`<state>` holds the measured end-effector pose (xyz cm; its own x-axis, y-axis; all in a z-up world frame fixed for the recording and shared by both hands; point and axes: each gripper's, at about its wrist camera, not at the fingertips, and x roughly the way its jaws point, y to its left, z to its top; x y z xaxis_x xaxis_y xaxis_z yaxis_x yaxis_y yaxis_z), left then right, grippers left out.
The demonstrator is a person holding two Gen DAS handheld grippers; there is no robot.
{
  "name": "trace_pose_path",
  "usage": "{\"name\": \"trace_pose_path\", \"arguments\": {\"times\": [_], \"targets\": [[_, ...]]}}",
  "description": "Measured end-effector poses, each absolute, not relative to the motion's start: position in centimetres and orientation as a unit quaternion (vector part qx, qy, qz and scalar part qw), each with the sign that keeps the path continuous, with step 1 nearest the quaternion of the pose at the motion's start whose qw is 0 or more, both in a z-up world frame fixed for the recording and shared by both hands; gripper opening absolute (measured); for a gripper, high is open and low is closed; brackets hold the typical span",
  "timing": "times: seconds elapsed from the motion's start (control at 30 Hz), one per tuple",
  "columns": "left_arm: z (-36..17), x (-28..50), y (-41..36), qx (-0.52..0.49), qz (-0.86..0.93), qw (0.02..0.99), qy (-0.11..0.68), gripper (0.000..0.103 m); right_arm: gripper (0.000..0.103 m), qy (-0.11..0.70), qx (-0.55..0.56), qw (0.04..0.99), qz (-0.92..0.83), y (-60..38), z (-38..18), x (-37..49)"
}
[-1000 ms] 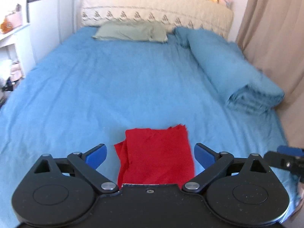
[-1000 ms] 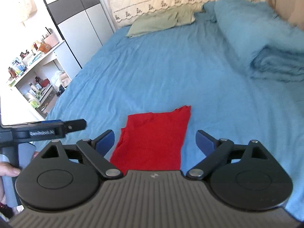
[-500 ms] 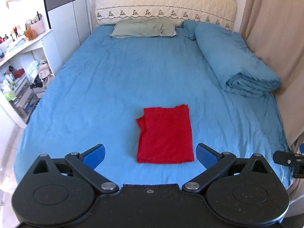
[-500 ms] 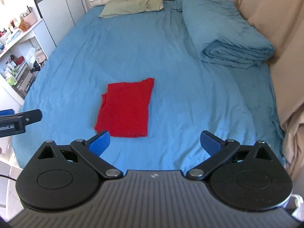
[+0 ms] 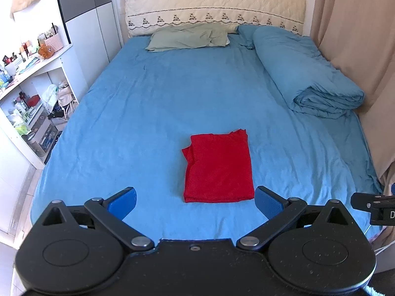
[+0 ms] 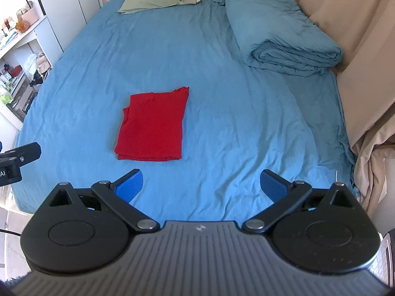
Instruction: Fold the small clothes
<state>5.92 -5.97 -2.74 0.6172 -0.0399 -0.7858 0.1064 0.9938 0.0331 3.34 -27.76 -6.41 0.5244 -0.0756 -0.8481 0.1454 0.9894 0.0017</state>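
A red garment (image 5: 218, 167) lies folded into a flat rectangle on the blue bed sheet (image 5: 153, 103), near the foot of the bed. In the right wrist view the same red garment (image 6: 153, 124) sits left of centre. My left gripper (image 5: 195, 203) is open, held back from the bed, with the garment's near edge showing between its blue pads and nothing gripped. My right gripper (image 6: 201, 185) is open too, empty, and stands to the right of the garment. Each gripper's tip shows at the edge of the other's view.
A rolled blue duvet (image 5: 311, 74) lies along the right side by beige curtains (image 5: 355, 37). A green pillow (image 5: 187, 39) rests against the cream headboard (image 5: 214, 7). White shelves (image 5: 27, 103) with clutter stand left of the bed.
Both grippers have pulled back and up from the bed, so the folded red garment now looks smaller and farther away. It has stayed in place on the sheet.
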Motion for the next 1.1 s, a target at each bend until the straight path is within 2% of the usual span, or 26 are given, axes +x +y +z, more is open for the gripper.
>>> {"name": "trace_pose_path", "arguments": {"times": [1.1], "targets": [[-1.7, 4.7, -5.6, 0.035, -0.026, 0.907, 0.419, 0.103, 0.103, 0.470, 0.029, 0.880, -0.069, -27.6, -5.1, 2.6]]}}
